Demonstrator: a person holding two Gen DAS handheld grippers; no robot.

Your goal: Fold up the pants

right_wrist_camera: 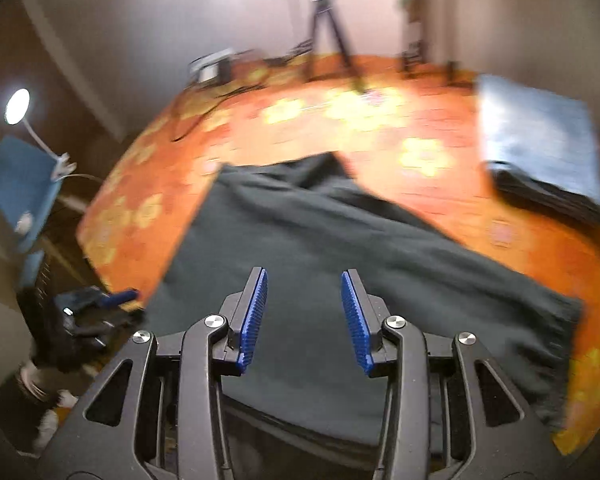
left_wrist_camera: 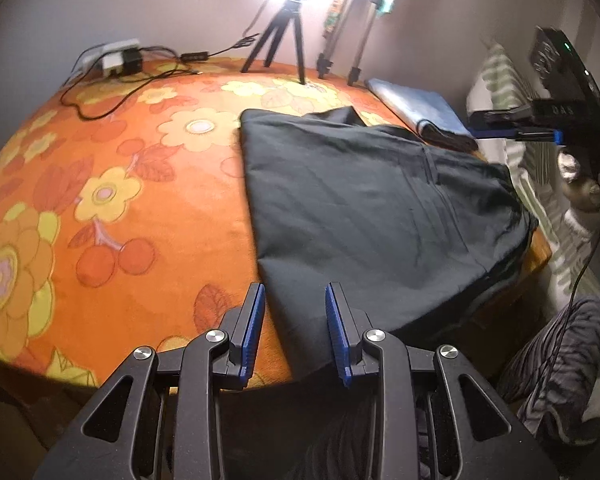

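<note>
Black pants (left_wrist_camera: 360,200) lie folded flat on the orange flowered table cover (left_wrist_camera: 120,184), reaching to the table's near right edge. My left gripper (left_wrist_camera: 295,292) hovers over the near corner of the pants, jaws apart, with cloth below them but not pinched. In the right wrist view, which is blurred by motion, the pants (right_wrist_camera: 320,248) spread under my right gripper (right_wrist_camera: 304,276). It is open with nothing between its pads. The right gripper's black body (left_wrist_camera: 560,80) shows in the left wrist view, past the table's right edge.
A folded blue garment (left_wrist_camera: 416,106) lies at the far right of the table (right_wrist_camera: 540,140). Tripods (left_wrist_camera: 280,36), a bright lamp, a power strip (left_wrist_camera: 116,58) and cables stand along the back. A small lamp (right_wrist_camera: 18,106) is off the left edge.
</note>
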